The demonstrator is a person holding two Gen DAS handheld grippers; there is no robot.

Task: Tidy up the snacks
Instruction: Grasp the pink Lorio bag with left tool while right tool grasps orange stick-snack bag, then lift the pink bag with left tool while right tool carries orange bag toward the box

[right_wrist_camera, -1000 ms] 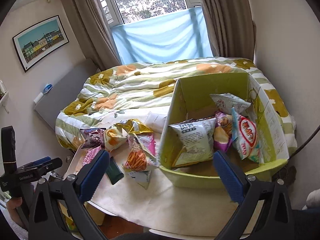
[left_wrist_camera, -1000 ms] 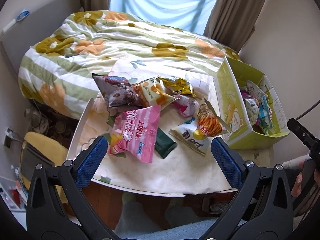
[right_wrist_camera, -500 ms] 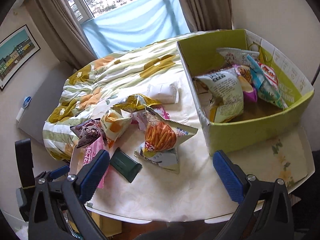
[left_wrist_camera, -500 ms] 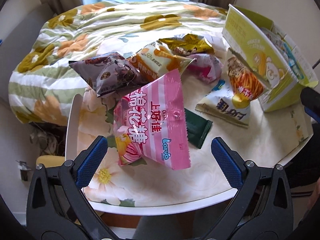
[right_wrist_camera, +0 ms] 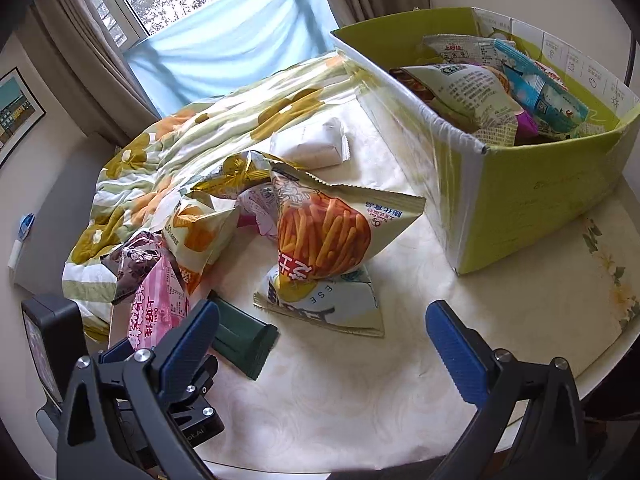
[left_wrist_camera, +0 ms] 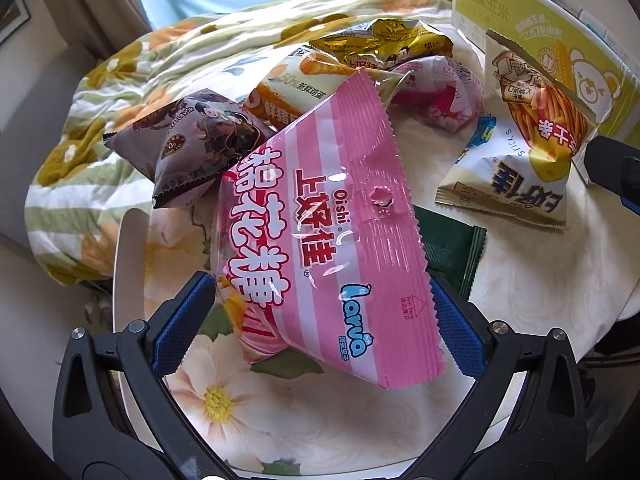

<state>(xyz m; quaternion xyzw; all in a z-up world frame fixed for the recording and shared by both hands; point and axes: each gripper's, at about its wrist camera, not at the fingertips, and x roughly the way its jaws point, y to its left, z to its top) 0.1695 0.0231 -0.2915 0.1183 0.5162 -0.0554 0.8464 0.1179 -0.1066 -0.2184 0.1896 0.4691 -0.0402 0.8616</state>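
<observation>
Left claw, blue pads spread wide, straddled the pink marshmallow bag near the table's left edge without yet gripping it. Toward the table's middle lay a dark green packet and an orange sticks bag. Right claw hung open and empty. At the table's right edge stood the green box, already holding snacks. Closing on the slick, puffy bag might squeeze it out sideways.
</observation>
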